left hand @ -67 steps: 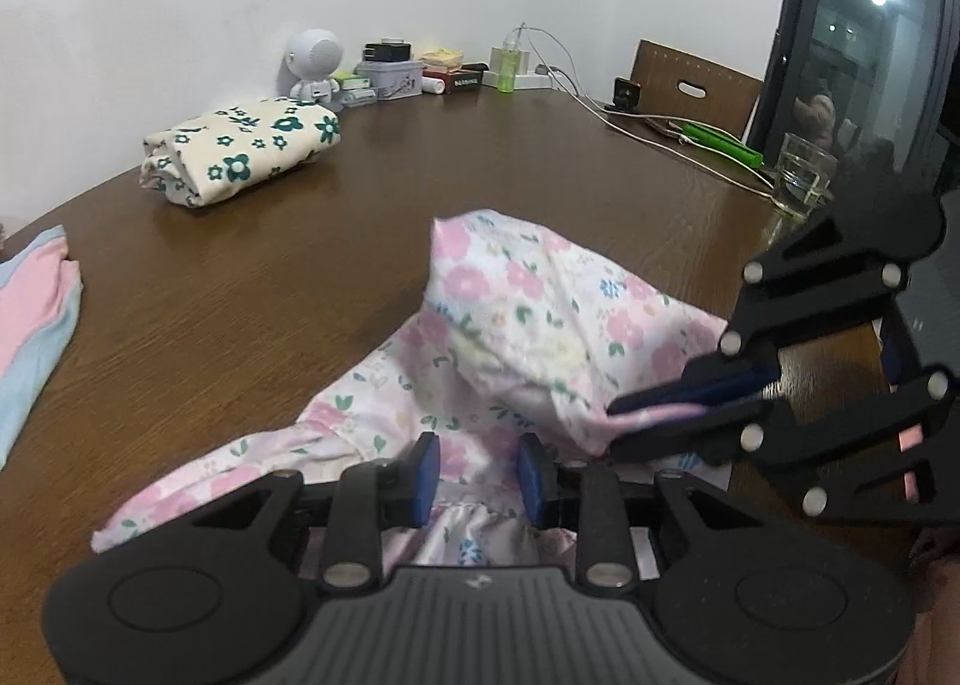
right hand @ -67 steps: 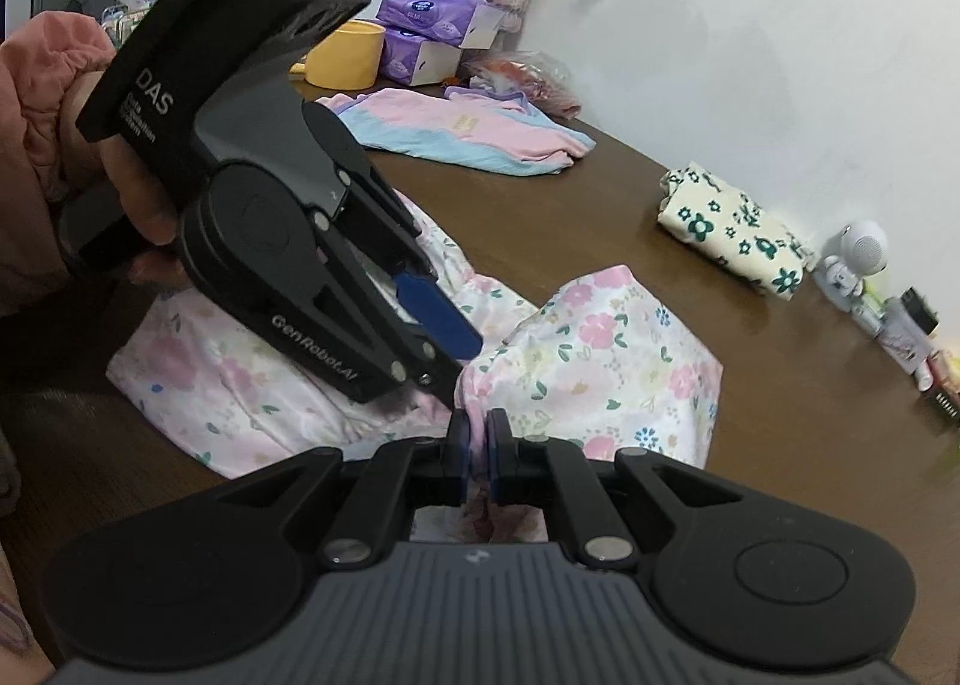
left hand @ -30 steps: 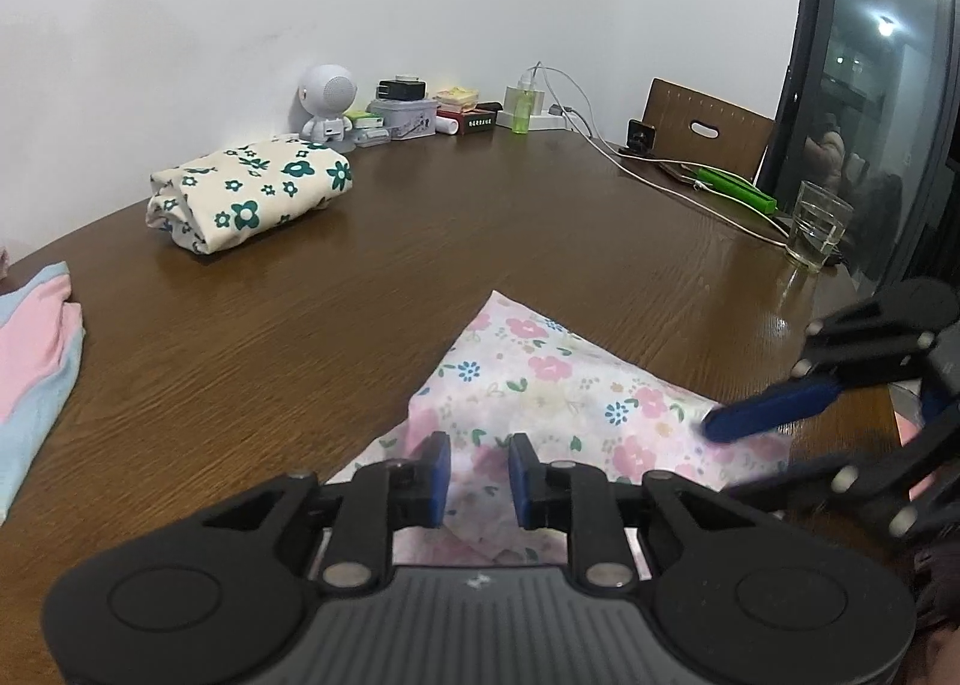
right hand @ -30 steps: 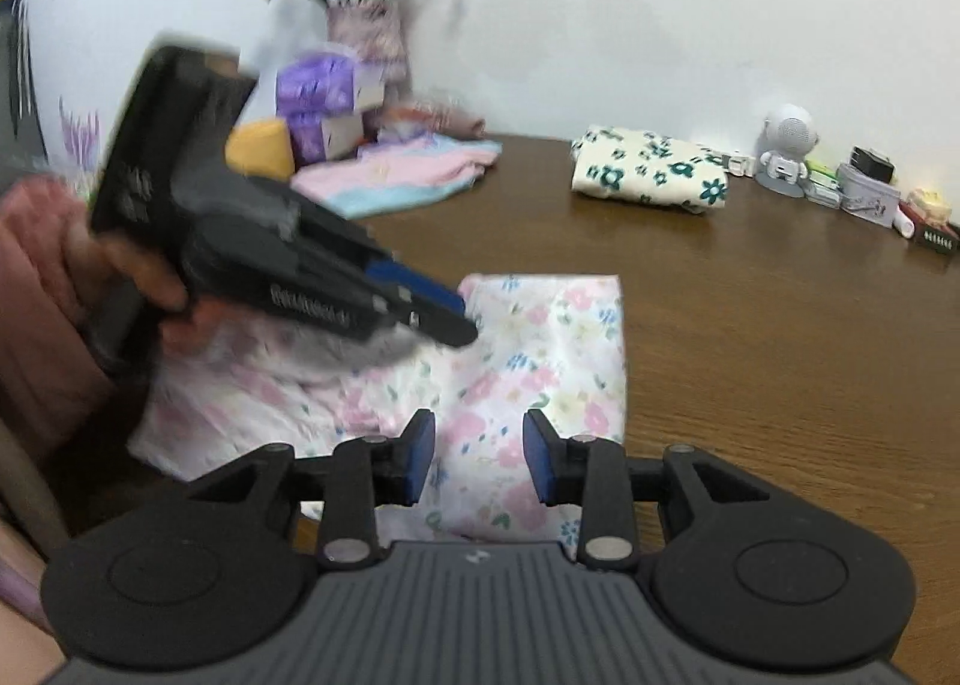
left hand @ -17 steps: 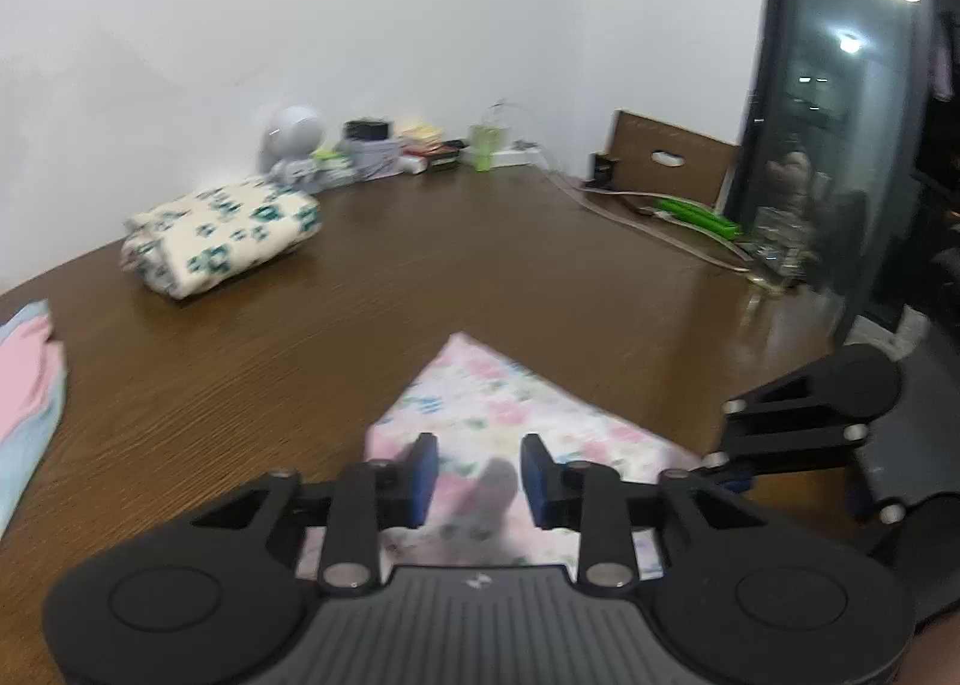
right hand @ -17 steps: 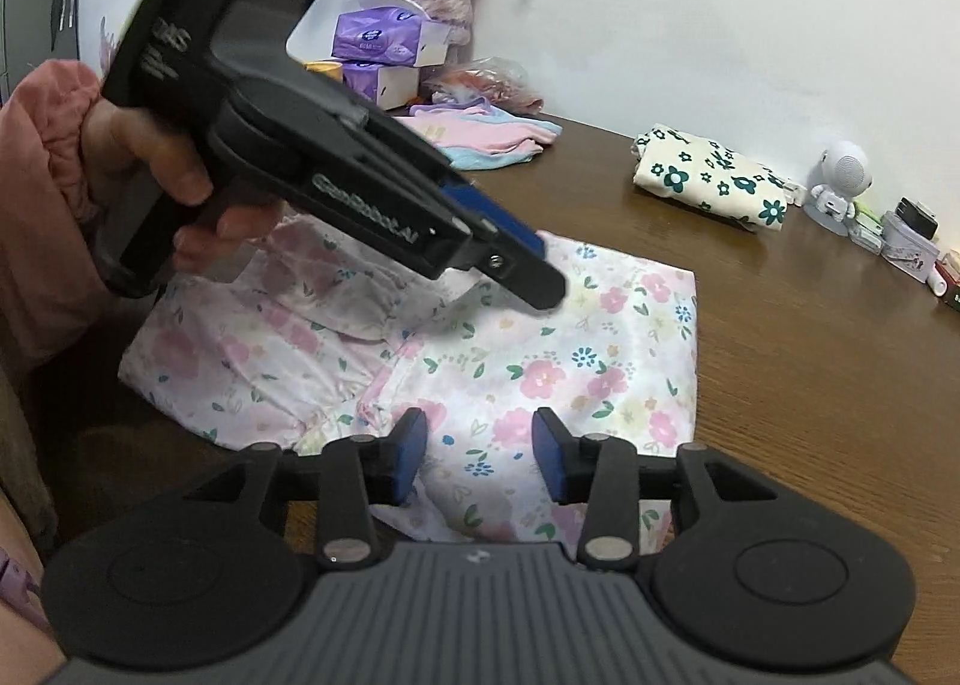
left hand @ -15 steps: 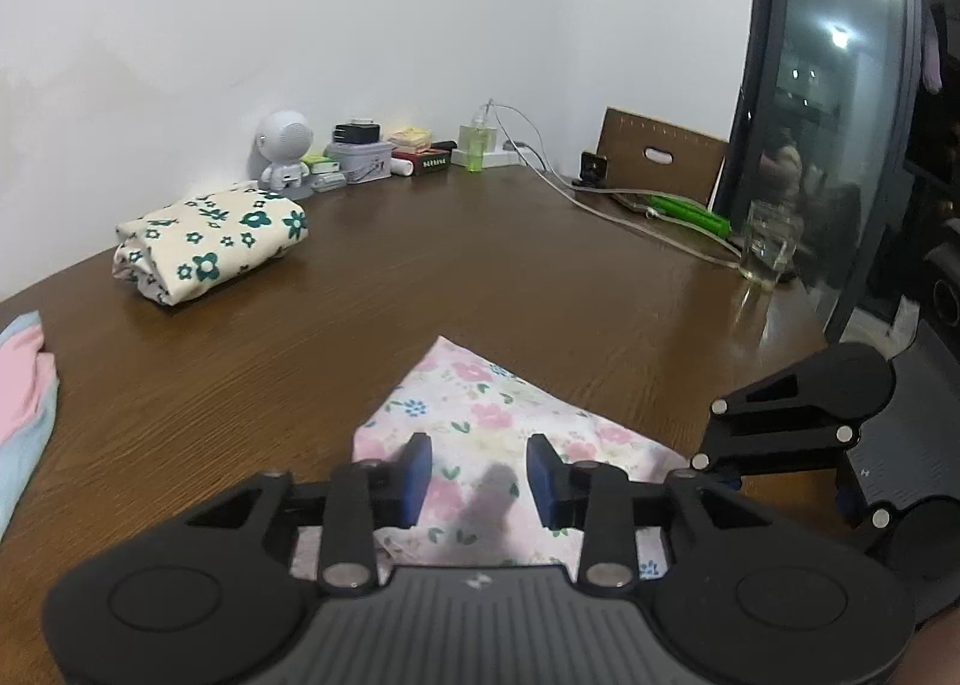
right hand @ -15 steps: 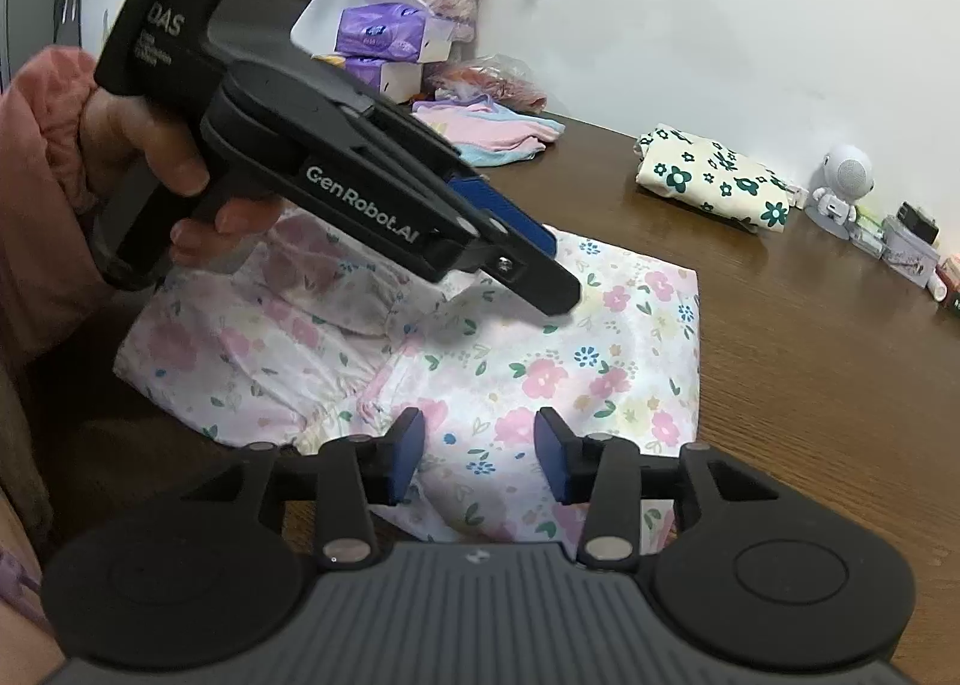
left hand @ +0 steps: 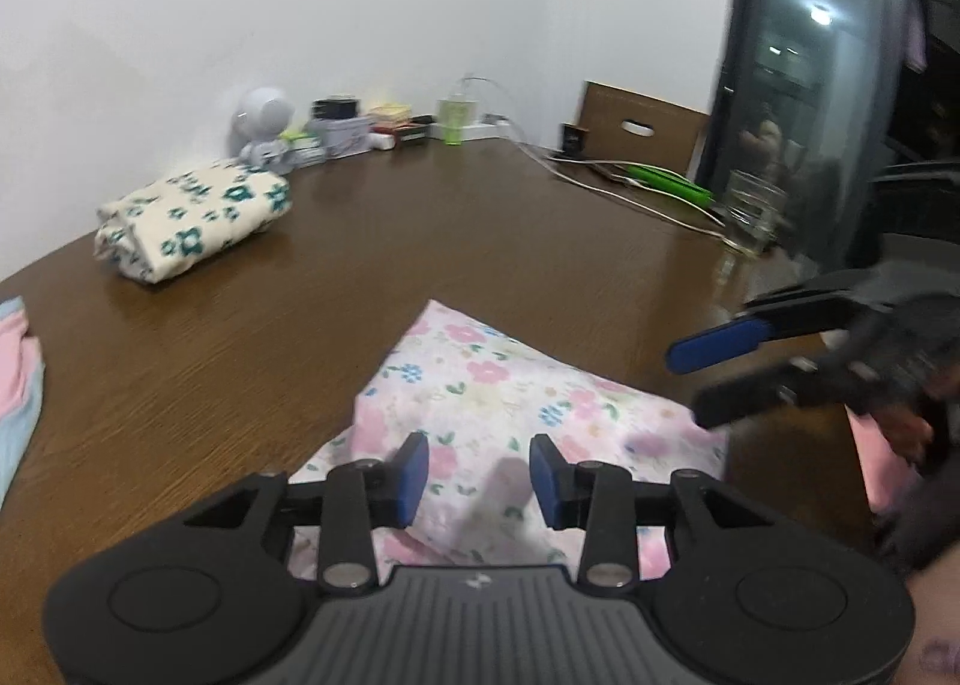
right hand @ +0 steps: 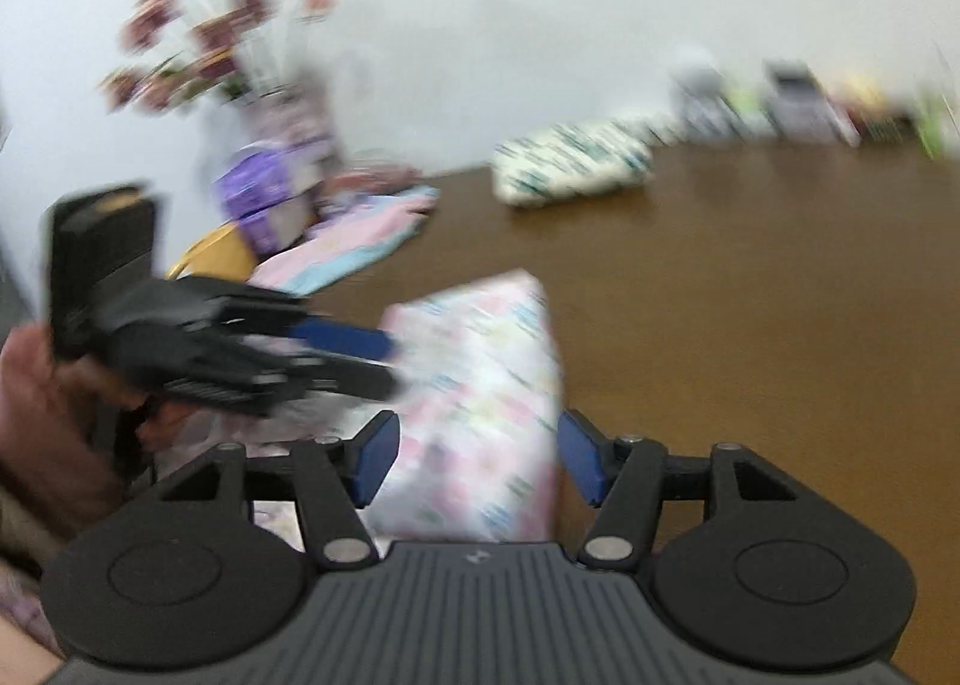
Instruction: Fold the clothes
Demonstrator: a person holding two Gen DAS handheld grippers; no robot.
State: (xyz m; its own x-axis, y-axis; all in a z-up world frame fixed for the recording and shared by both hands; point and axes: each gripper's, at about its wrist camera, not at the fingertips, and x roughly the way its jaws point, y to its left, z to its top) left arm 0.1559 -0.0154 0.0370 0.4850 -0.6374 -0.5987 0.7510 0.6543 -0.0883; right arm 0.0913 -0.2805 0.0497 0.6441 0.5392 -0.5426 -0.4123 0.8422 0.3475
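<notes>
Meanwhile, the pink floral garment [left hand: 510, 403] lies folded on the brown wooden table [left hand: 372, 265], close to the near edge. The left gripper [left hand: 479, 481] hangs just over it with its blue pads parted and nothing pinched between them; its jaws have just been opening. The right gripper [right hand: 477, 454] stands wider, its pads either side of the cloth without pressing on it (its jaws have just been opening too), and its view is smeared by motion blur. In the left wrist view the right gripper [left hand: 699, 385] shows at the right edge, also gaping, above the garment's corner.

Farther back lies a cream bundle with green flowers [left hand: 192, 217], folded, and at the left edge a pink and blue garment [left hand: 18, 379]. Against the wall stand a small white robot figure [left hand: 264, 126], some boxes and a green bottle [left hand: 453, 114]; a drinking glass [left hand: 753, 211] sits near cables at the right. No writing can be read: the lettering on the left gripper's body [right hand: 198, 361] is blurred beyond reading. A hand [right hand: 48, 403] grips its handle.
</notes>
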